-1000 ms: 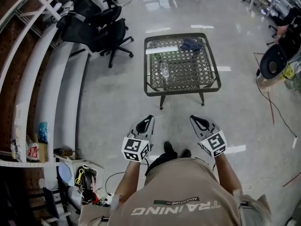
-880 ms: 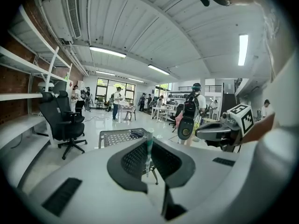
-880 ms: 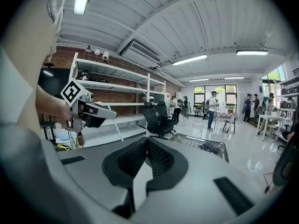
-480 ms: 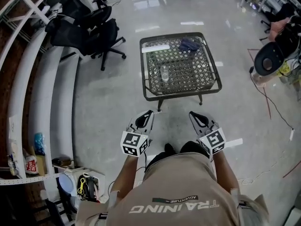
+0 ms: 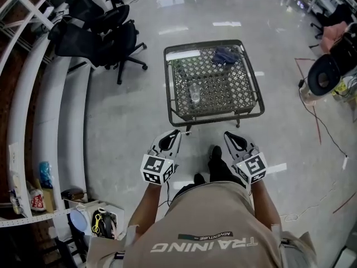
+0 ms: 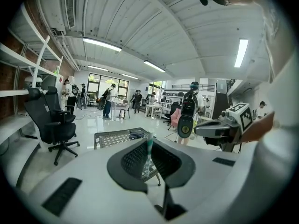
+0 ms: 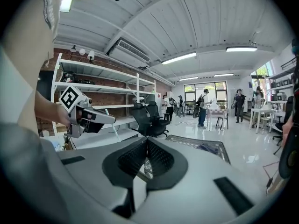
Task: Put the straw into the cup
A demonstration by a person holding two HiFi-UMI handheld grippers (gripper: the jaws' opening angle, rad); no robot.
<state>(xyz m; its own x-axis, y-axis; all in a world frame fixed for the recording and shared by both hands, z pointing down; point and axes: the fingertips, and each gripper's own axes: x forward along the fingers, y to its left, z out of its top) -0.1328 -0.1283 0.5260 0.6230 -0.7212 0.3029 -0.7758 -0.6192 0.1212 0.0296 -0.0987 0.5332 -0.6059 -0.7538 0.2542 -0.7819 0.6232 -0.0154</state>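
Your left claw was nearly closed, its jaws pinched on the straw, which stood upright between them. That grip looked sensible: with the straw clamped across the jaws, a free end is left to be lowered into the cup.

Ahead of both claws, the counter carried the cup, clear and upright on the mesh near the middle. A dark cloth lay towards the far edge, well apart from the cup. Straw and cup were well apart, so I judge you had not yet begun the insertion.

Your right claw was closed on nothing, level with the left one, probably held ready to steady the cup.

From your head view you got the layout: cup, counter and both claws short of the near rim, but the straw was too thin to find there. Only the left gripper view showed its green-striped body between the jaws, with the cup lined up behind it. From the right gripper view you got the left claw side-on, with the straw poking out at its tip.
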